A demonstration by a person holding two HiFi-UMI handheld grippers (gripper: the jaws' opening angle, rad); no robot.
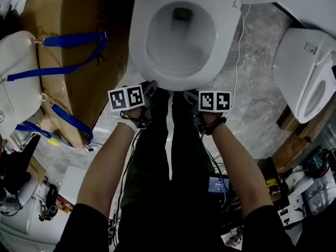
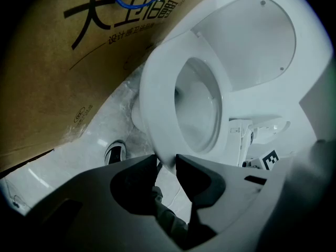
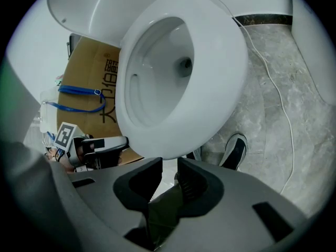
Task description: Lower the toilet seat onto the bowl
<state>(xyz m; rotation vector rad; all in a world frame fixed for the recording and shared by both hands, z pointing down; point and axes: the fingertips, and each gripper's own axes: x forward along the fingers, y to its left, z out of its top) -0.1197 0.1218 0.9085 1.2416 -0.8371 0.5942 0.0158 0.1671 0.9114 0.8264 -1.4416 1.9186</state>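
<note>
The white toilet seat (image 1: 140, 33) lies flat on the bowl (image 1: 181, 49), and the lid (image 2: 252, 41) stands raised behind it. Both grippers hover at the bowl's front edge. In the left gripper view, the seat (image 2: 157, 98) ends just past my left gripper (image 2: 167, 161), whose jaws stand a narrow gap apart with nothing pinched. My right gripper (image 3: 169, 164) is also open, its tips just below the seat's front rim (image 3: 220, 72). From the head view, the left gripper (image 1: 151, 87) and right gripper (image 1: 188, 94) flank the front of the rim.
A cardboard box (image 1: 68, 62) with blue straps stands close on the left. A second toilet (image 1: 310, 72) sits at the right, and a white cable (image 1: 239, 51) runs over the marble floor. The person's shoes (image 3: 234, 151) stand under the bowl's front. Tools clutter the lower corners.
</note>
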